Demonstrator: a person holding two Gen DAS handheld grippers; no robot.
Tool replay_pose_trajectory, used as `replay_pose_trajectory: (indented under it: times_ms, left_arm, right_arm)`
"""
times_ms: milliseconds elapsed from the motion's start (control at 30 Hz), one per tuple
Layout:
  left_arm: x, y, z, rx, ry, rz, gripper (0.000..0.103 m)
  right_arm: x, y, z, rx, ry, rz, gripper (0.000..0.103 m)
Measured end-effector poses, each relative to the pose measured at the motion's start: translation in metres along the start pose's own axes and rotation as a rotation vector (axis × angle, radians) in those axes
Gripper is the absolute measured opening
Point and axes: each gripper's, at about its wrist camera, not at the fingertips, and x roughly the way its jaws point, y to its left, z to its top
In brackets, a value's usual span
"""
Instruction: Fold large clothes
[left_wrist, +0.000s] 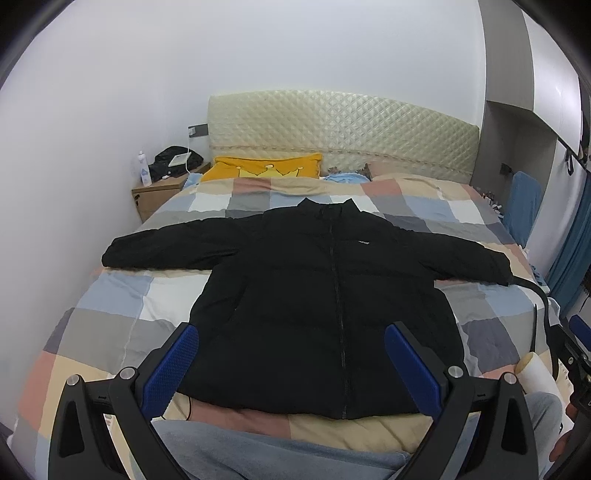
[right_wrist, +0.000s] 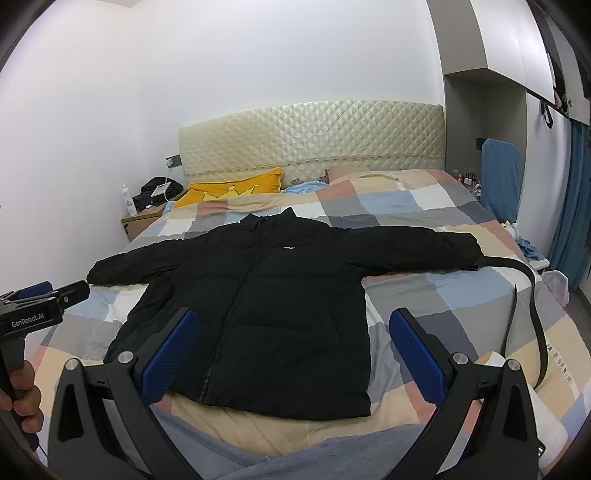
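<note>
While both tools, left (left_wrist: 290, 363) and right (right_wrist: 293, 349), gape empty, the jacket (left_wrist: 314, 295) lies at twelve o'clock, sleeves spanning nine to three.

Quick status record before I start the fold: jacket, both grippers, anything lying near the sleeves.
garment: black jacket, front up, zipped, collar toward the headboard
sleeves: both spread out sideways, unfolded
surface: checked quilt on the bed
left gripper: open, empty, over the jacket hem
right gripper: open, empty, over the jacket hem
near right sleeve cuff: black belt lying on the quilt
other: yellow pillow near the headboard
fold progress: not begun
</note>
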Motion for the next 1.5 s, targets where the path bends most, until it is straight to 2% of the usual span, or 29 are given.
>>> replay_pose_trajectory:
  times_ms: [700,867,1033,1233,1500]
  left_arm:
    - [0.008,0.000,-0.001,0.006,0.022,-0.007,0.102]
    - [0.017,0.005,-0.006,0.003,0.050,-0.040,0.102]
    - [0.017,0.005,-0.007,0.005,0.042,-0.031,0.102]
    - [0.019,0.001,-0.003,0.015,0.037,-0.033,0.102]
    - [0.023,-0.011,0.027,0.030,-0.031,-0.049,0.102]
  right_arm:
    - [0.010,-0.003,-0.004,0.026,0.026,-0.001,0.103]
    - [0.012,-0.005,-0.007,0.038,0.028,-0.005,0.103]
    - [0.014,-0.005,-0.009,0.026,0.030,-0.030,0.103]
    - [0.014,-0.010,-0.008,0.041,0.019,-0.013,0.103]
    - [0.016,-0.018,0.007,0.040,-0.013,-0.034,0.103]
